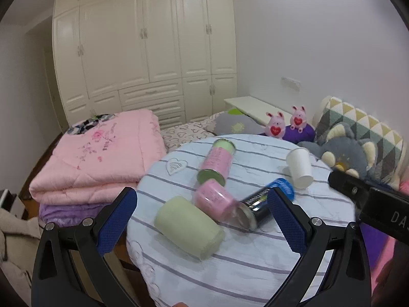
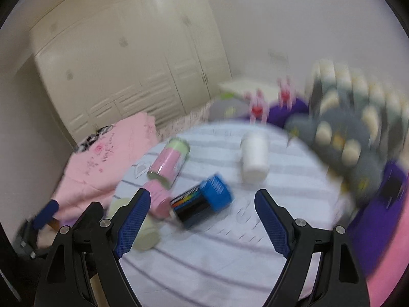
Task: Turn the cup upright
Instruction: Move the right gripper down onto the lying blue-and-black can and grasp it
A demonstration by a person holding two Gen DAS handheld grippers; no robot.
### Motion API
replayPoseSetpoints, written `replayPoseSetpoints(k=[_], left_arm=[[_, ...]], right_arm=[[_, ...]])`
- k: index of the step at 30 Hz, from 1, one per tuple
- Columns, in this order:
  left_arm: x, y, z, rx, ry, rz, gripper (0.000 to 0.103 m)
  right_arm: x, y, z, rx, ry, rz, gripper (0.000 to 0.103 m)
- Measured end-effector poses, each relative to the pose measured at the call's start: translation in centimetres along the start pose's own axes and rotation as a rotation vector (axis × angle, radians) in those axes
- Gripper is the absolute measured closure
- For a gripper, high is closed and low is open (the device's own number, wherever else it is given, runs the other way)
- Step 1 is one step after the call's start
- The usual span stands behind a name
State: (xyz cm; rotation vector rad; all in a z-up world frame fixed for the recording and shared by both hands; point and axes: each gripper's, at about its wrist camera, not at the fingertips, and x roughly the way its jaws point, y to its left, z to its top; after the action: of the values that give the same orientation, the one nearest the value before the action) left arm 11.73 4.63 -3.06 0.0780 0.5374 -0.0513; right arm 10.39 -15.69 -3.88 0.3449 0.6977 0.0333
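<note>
A white paper cup (image 1: 299, 167) lies tipped on the striped round table (image 1: 255, 268) at the far right, and shows blurred in the right wrist view (image 2: 255, 159). My left gripper (image 1: 202, 220) is open and empty above the near table edge, over a pale green cup (image 1: 189, 230) lying on its side. My right gripper (image 2: 202, 220) is open and empty, nearer than the white cup and apart from it; its body shows at the right edge of the left wrist view (image 1: 370, 199).
A pink and green can (image 1: 217, 162), a pink cup (image 1: 213, 199) and a black and blue can (image 1: 265, 202) lie in the middle of the table. Folded pink quilt (image 1: 99, 158) lies left; plush toys (image 1: 342, 153) and pillows right. The right wrist view is motion-blurred.
</note>
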Motion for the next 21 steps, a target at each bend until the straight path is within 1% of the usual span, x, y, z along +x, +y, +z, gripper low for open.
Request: replayPoseSetpoints(k=[2,4,8,11,15,18,21], left_arm=[[1.0,0.3,0.1,0.025,0.008,0.031,0.0],[2.0,0.3,0.0,0.047,0.017,0.057,0.0],[4.0,0.5,-0.3,0.065,0.046,0.059,0.0],[5.6,0.7,-0.4,0.073,0.069,0.066,0.0],[7.3,1.2,-0.4,0.074,0.081,0.068,0.0],[8.6,1.0,-0.3,0.08,0.088,0.061,0.0],[9.7,0.8,-0.2,0.083,0.09,0.053,0.0]], right_arm=[[2.0,-0.7,-0.6,0.085,0.07,0.043,0.018],[3.9,-1.1,-1.1,0.156,0.127,0.048,0.018],[6.9,-1.6,-1.8,0.254,0.196,0.059,0.018],[9.5,-2.9,-2.2,0.359,0.256,0.077,0.018],[12.8,-3.9,-2.9,0.439,0.329,0.071,0.018],[15.1,-4.2,-3.2,0.501,0.376,0.088,0.018],[16.5,-4.0,-3.1,0.525,0.383,0.104,0.018]])
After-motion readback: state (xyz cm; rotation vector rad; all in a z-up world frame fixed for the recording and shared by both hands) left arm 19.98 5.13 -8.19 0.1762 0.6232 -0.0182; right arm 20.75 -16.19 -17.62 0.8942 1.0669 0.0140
